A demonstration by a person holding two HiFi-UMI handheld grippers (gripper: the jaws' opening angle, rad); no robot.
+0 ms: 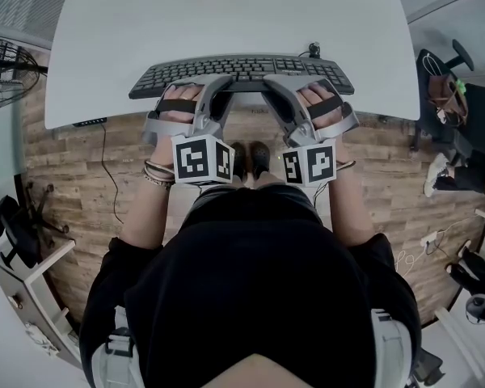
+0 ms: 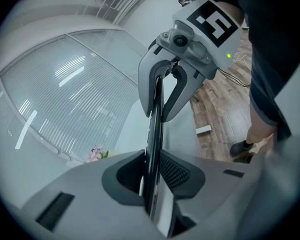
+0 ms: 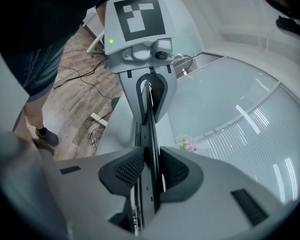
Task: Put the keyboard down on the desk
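Observation:
A black keyboard (image 1: 242, 73) lies lengthwise over the near edge of the white desk (image 1: 226, 23); whether it rests on the desk cannot be told. My left gripper (image 1: 223, 85) is shut on the keyboard's near edge left of centre, and my right gripper (image 1: 269, 85) is shut on it right of centre. In the left gripper view the keyboard (image 2: 155, 129) shows edge-on, clamped between the left gripper (image 2: 152, 173) pads, with the right gripper (image 2: 163, 111) gripping it further along. The right gripper view mirrors this: keyboard (image 3: 151, 134), right gripper (image 3: 151, 170), left gripper (image 3: 149, 108).
A small black object (image 1: 314, 51) sits on the desk behind the keyboard. A cable (image 1: 107, 164) hangs from the desk's left front. A wire fan (image 1: 0, 67) and a chair (image 1: 16, 225) stand at the left, bags (image 1: 444, 95) at the right. Pink flowers (image 2: 95, 154) stand far back.

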